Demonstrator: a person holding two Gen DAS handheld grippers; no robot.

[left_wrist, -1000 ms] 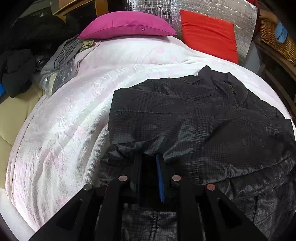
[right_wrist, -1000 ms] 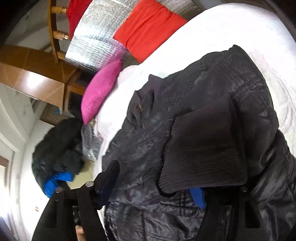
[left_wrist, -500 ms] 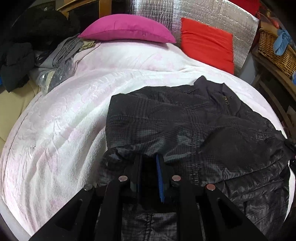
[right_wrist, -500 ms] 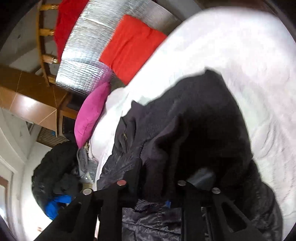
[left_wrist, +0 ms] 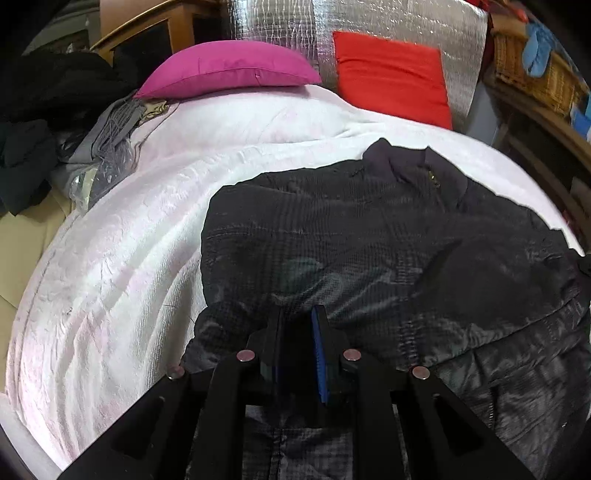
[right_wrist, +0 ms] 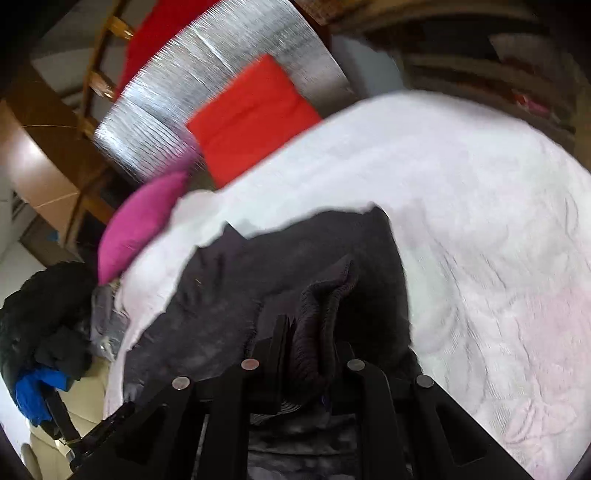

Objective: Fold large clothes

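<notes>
Right tool (right_wrist: 308,332) was gaping a second ago, now clamped on the ribbed cuff (right_wrist: 325,295). Left tool (left_wrist: 299,328) stays pinched on jacket (left_wrist: 369,240) hem (6 o'clock), which lies on the bed (left_wrist: 129,258). Sleeve fold-in judged next.

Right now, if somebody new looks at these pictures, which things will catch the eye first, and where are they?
The big black jacket spread over the white blanket dominates, with each claw shut on a fold of it at the near edge: the left claw, and the right claw on the ribbed cuff. Behind, a magenta pillow and a red cushion stand out against a silver panel.
</notes>
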